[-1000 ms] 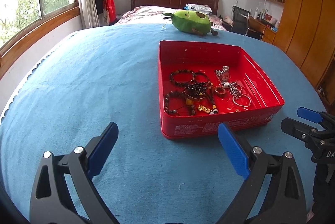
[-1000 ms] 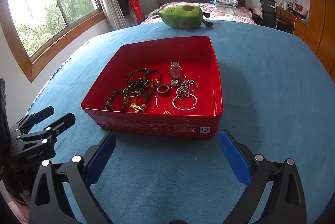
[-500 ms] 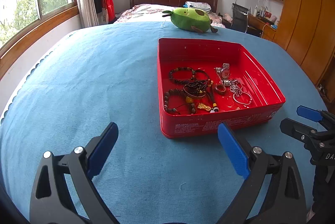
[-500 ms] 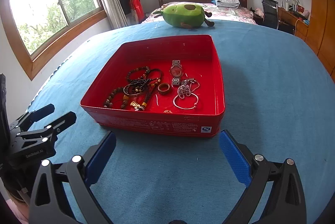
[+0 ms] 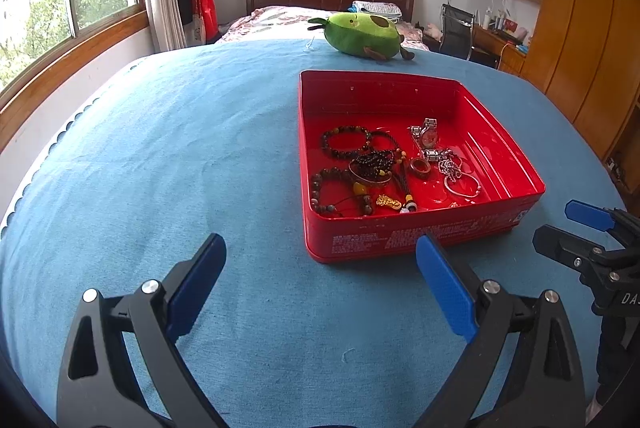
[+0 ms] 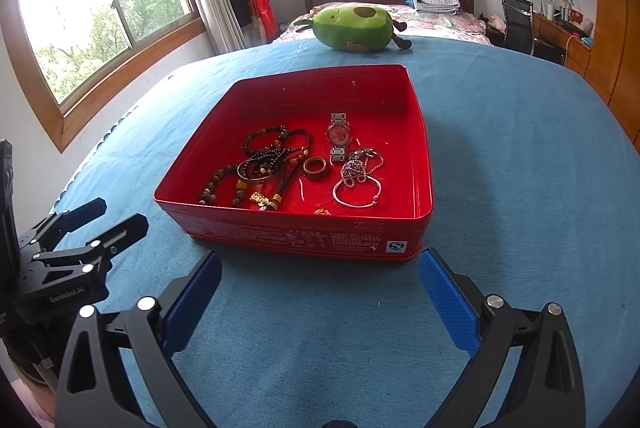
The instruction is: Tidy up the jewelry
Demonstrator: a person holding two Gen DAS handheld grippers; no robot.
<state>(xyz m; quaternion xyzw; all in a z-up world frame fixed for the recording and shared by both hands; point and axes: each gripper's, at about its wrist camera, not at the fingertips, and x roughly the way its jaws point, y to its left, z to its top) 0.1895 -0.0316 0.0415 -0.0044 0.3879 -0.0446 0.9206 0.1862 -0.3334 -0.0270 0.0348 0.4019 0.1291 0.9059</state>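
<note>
Hovering low over a blue cloth [image 6: 500,132], the right gripper [image 6: 320,304] and the left gripper [image 5: 320,288] both stand spread wide with nothing between their blue pads, each pointed at a red tin [image 6: 296,234] just ahead. The right gripper faces the tin's near wall almost squarely; the left gripper sits off toward the tin's left corner, so its right pad overlaps the near wall in the left wrist view while the rest of the gap looks onto bare cloth.

Inside the tin the jewelry lies loose on the floor, bunched toward the near half. Nearest the right gripper are a silver bangle [image 6: 357,193] and a small gold charm [image 6: 260,199]. A thin bangle is likely light, stiff and slick, best pinched across its wire at the open side of the loop. Just beyond, a brown ring [image 6: 315,167] lies flat; it looks small and prone to skid, so a pinch across its rim would suit. Beside it a silver chain [image 6: 356,166] is heaped and limp, and would probably trail when lifted. To the left, bead bracelets [image 6: 264,148] overlap in a tangle and may drag one another. Farther back rests a wristwatch [image 6: 338,137], probably the heaviest piece, easiest taken by its band.

Beyond the tin, a green plush toy [image 6: 354,28] sits on the cloth's far edge.
</note>
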